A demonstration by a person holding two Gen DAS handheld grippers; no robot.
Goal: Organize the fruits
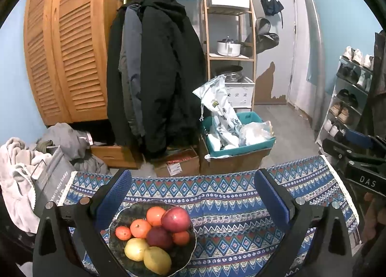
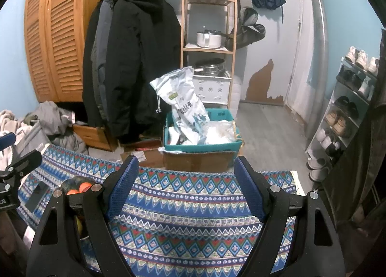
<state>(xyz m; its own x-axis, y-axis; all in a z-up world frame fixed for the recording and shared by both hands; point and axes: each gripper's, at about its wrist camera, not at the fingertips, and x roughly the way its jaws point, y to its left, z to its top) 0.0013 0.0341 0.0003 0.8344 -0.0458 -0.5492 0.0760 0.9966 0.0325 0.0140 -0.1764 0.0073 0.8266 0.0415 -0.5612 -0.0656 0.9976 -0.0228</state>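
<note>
Patterned tablecloth [image 2: 193, 216] shows plainly; right gripper [image 2: 185, 187] hides most of bowl [image 2: 70, 184].

Fruits [image 1: 154, 233] in bowl [image 1: 115, 240] on tablecloth [image 1: 229, 204]; boxes [image 1: 231, 158] behind table

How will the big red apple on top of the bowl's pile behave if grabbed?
The red apple looks round and glossy, so probably slippery and apt to roll. It rests on other fruit in the bowl; lifting it may shift the oranges beside it.
</note>
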